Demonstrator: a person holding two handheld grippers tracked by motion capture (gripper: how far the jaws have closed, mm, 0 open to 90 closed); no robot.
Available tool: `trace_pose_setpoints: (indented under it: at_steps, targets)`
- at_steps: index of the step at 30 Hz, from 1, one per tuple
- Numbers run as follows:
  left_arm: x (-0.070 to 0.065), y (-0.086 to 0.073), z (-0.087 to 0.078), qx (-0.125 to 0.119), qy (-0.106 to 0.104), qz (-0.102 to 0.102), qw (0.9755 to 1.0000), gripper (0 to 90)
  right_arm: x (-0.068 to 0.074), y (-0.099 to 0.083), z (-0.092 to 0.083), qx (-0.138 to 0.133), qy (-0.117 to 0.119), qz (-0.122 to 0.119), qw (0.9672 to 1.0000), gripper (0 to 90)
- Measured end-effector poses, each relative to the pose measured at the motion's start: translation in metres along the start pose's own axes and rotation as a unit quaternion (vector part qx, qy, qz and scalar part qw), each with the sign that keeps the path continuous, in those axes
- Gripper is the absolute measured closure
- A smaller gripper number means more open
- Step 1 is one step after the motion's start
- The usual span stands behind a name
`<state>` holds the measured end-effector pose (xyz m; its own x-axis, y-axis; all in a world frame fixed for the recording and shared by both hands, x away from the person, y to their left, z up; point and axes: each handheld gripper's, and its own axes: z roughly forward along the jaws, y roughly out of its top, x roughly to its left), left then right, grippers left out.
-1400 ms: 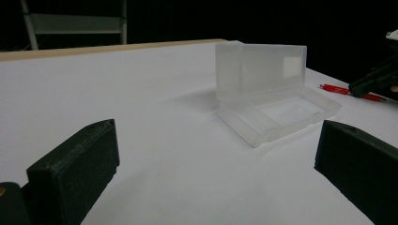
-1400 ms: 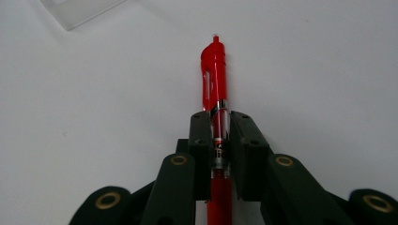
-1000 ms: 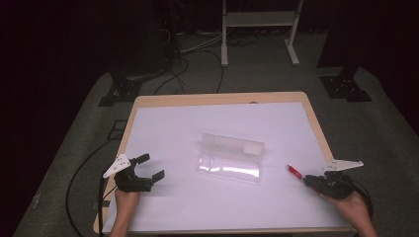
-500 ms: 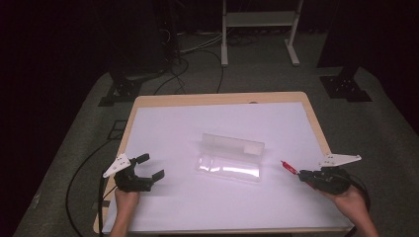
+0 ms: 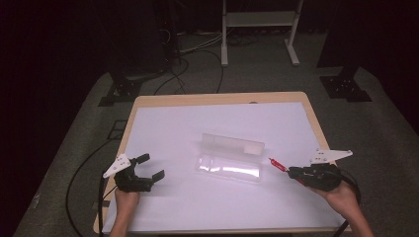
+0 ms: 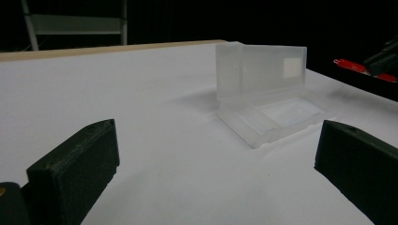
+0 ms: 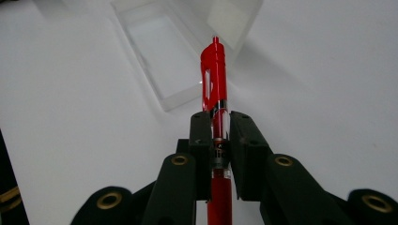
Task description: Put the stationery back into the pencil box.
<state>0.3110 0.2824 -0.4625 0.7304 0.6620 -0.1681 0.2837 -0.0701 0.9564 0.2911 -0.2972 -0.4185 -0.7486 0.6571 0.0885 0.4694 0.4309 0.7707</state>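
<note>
A clear plastic case (image 5: 230, 159) lies open in the middle of the white table top, its lid standing upright at the back; I see the case (image 6: 267, 93) and the case (image 7: 169, 51) in both gripper views. My right gripper (image 5: 295, 173) is shut on a red pen (image 5: 277, 165), held a little above the table just right of the case, tip end toward it. In the right gripper view the pen (image 7: 214, 84) runs straight out between the closed jaws. My left gripper (image 5: 150, 168) rests at the table's front left, open and holding nothing.
The white sheet (image 5: 173, 133) covers a wooden table (image 5: 217, 98). Cables (image 5: 188, 64) and a metal stand (image 5: 259, 19) sit on the dark floor behind. A black cable (image 5: 79, 182) trails off the left side.
My right gripper has risen and moved left toward the case, carrying the red pen. The left gripper has stayed put.
</note>
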Motion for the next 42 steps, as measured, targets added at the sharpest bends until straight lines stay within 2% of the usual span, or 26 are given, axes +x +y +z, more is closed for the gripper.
trace_pose_setpoints:
  at_steps: [12, 21, 28, 42]
  targets:
    - [0.0, 0.0, 0.0, 0.0, 0.0, 0.0, 1.0, 0.0, 0.006, 0.017, 0.014, 0.001, 0.026, -0.015, 0.9995, 79.0]
    - [0.0, 0.0, 0.0, 0.0, 0.0, -0.002, 1.0, 0.0, 0.014, 0.037, 0.025, 0.011, 0.047, -0.045, 0.9978, 79.0]
    - [0.0, 0.0, 0.0, 0.0, -0.001, 0.0, 1.0, 0.0, 0.021, 0.057, 0.035, 0.006, 0.065, -0.067, 0.9956, 79.0]
    - [-0.001, 0.0, -0.001, 0.0, -0.001, 0.003, 1.0, 0.0, 0.024, 0.073, 0.049, 0.006, 0.076, -0.081, 0.9938, 79.0]
